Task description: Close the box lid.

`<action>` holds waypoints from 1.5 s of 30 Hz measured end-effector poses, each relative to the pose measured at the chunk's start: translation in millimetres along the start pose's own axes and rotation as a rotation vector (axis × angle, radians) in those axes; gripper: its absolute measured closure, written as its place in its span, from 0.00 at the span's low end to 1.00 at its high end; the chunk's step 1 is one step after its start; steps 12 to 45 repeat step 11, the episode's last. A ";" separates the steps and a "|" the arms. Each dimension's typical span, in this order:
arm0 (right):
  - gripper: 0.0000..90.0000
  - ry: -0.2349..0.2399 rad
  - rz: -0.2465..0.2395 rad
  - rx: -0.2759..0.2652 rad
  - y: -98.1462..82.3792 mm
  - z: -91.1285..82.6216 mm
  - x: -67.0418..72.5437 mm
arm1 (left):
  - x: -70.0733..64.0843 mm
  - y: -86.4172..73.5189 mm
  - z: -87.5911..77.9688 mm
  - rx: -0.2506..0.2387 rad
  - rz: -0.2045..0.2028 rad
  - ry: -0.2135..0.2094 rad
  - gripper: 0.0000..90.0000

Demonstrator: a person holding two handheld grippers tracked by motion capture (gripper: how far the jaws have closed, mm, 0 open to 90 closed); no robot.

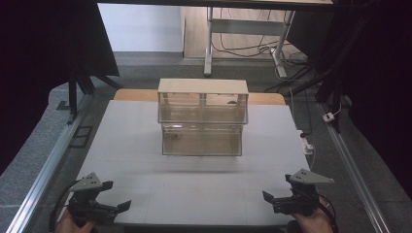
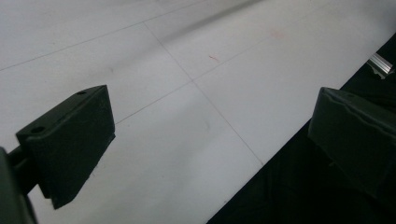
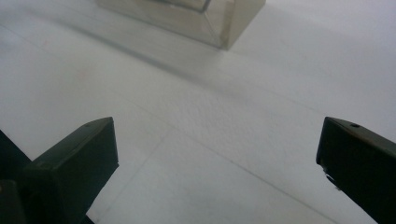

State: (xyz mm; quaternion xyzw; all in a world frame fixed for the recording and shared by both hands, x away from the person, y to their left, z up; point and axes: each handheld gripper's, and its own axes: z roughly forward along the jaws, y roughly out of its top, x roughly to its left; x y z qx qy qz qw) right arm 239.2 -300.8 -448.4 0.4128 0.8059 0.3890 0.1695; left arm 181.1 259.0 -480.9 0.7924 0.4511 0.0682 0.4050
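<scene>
A clear two-tier plastic box point(image 1: 202, 117) with a pale lid stands at the middle of the white table point(image 1: 145, 145), the lower tier stepping toward me. A small dark item point(image 1: 231, 103) lies in its upper right compartment. My left gripper point(image 1: 116, 195) rests at the table's near left corner, jaws wide apart with nothing between them; in the left gripper view it point(image 2: 210, 140) straddles the table's front edge. My right gripper point(image 1: 278, 188) sits at the near right corner, also open and empty. In the right gripper view it point(image 3: 217, 158) points across bare table toward a corner of the box point(image 3: 187, 18).
Aluminium rails point(image 1: 43, 170) run along both sides of the table. Black curtains hang left and right. Behind the table stand a desk frame point(image 1: 210, 43) and loose cables on the floor; a white power strip point(image 1: 308, 144) lies off the right edge.
</scene>
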 end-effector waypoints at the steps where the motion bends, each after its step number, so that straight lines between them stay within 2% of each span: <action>1: 0.00 -0.005 0.002 0.010 -1.4 0.4 0.1 | -0.1 0.0 0.1 0.001 -0.001 0.002 0.00; 3: 0.00 -0.017 -0.001 0.042 -3.6 1.8 -0.2 | -0.2 0.1 0.3 0.004 -0.002 0.002 0.00; 9: 0.00 -0.024 0.032 0.077 -4.5 2.6 -3.0 | 0.2 0.6 0.8 0.008 -0.007 -0.001 0.00; 45: 0.00 -0.029 0.024 0.079 -4.7 3.0 -2.5 | 0.5 1.1 1.0 0.007 -0.009 -0.004 0.00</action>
